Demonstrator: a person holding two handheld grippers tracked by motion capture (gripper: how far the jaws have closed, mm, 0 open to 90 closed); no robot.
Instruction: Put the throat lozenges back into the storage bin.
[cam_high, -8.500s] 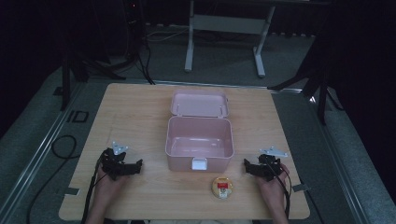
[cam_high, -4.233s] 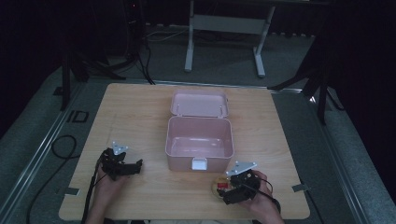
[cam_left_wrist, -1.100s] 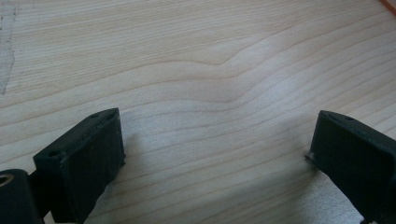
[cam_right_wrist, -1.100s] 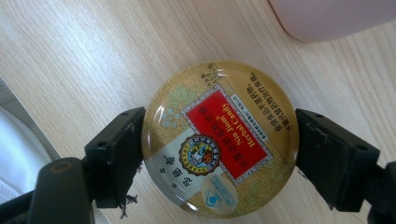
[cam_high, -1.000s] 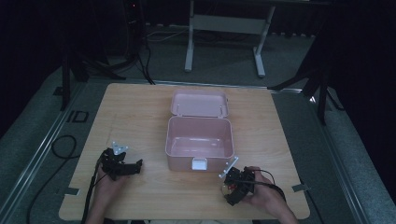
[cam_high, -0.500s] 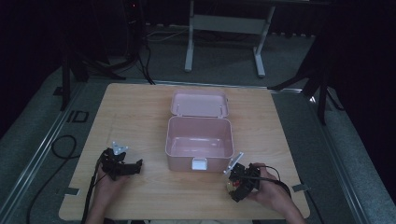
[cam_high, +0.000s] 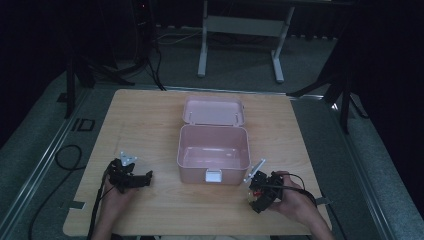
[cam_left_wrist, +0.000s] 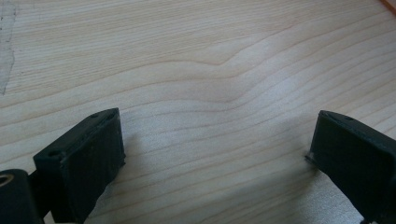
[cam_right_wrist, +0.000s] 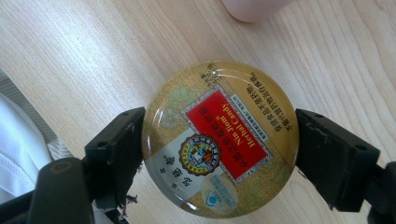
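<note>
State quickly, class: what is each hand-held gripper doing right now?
Left hand-held gripper: open, holding nothing, over bare table.
Right hand-held gripper: closed on the round herbal candy tin.

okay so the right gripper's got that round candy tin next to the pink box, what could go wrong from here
1. The candy tin is round and glossy, and the right gripper holds it only by two opposite points on its rim, so it could slip or swivel.
2. The pink box stands close by; lifted too low, the tin might knock its front wall.
3. The left gripper rests open on the table, so nothing steadies the box.
</note>
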